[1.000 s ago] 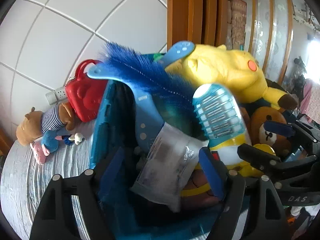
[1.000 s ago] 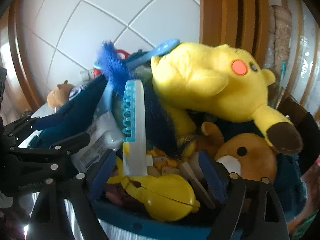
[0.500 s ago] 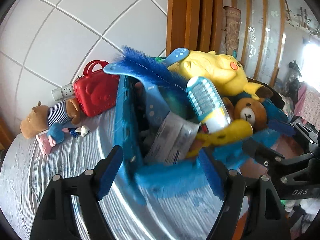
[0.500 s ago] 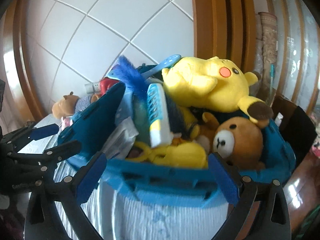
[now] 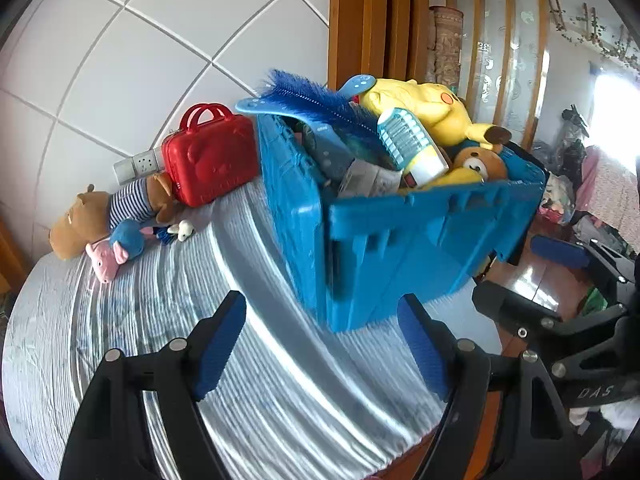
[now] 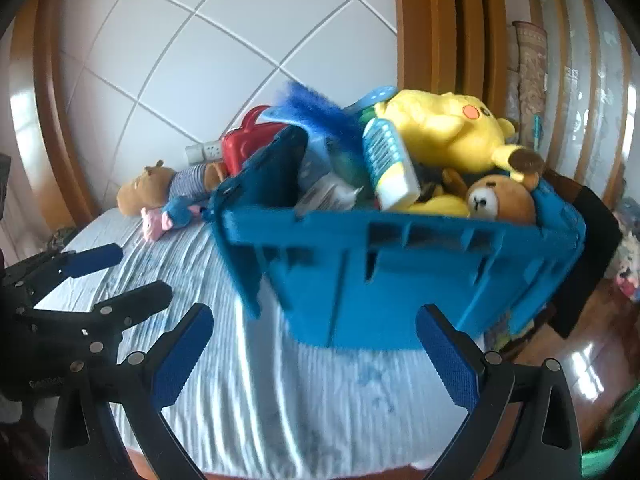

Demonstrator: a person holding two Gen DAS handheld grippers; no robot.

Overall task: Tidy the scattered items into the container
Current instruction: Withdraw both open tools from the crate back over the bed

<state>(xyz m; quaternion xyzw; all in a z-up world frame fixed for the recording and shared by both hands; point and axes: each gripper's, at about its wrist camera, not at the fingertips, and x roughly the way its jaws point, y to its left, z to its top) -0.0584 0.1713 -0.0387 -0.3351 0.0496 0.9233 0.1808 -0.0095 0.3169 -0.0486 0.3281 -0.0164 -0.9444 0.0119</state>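
My left hand-held gripper [image 5: 322,346] and right hand-held gripper [image 6: 314,354] both hang spread and empty before the heaped blue crate [image 5: 420,236] on the bed [image 5: 132,320], while the striped plush toy [image 5: 108,216] lies far-left, lengthwise along the wall, nearer my left.

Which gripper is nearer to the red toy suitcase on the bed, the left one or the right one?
Left. The left gripper is open over the bed with the red toy suitcase in clear view ahead. From the right gripper, the blue crate hides most of it.
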